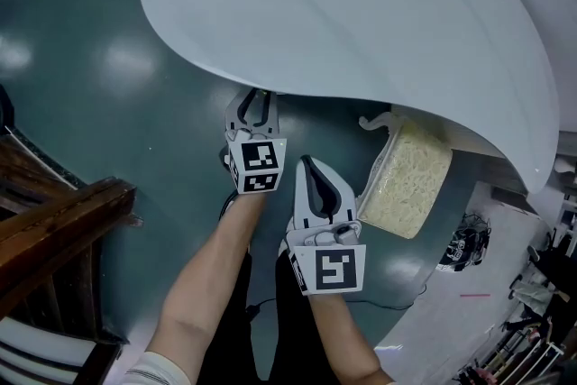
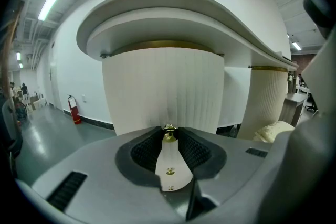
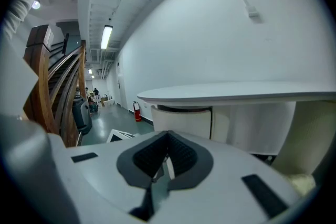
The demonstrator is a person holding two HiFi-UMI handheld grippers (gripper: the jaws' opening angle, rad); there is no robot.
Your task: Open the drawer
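The left gripper (image 2: 169,131) is nipped onto the slim white pull tab with brass studs (image 2: 169,165). The right gripper (image 3: 168,136) hangs closed, holding nothing. I'd draw straight back, level, without twisting. The curved white ribbed drawer front (image 2: 163,86) looks shut, tucked beneath the white rounded tabletop (image 2: 173,13).
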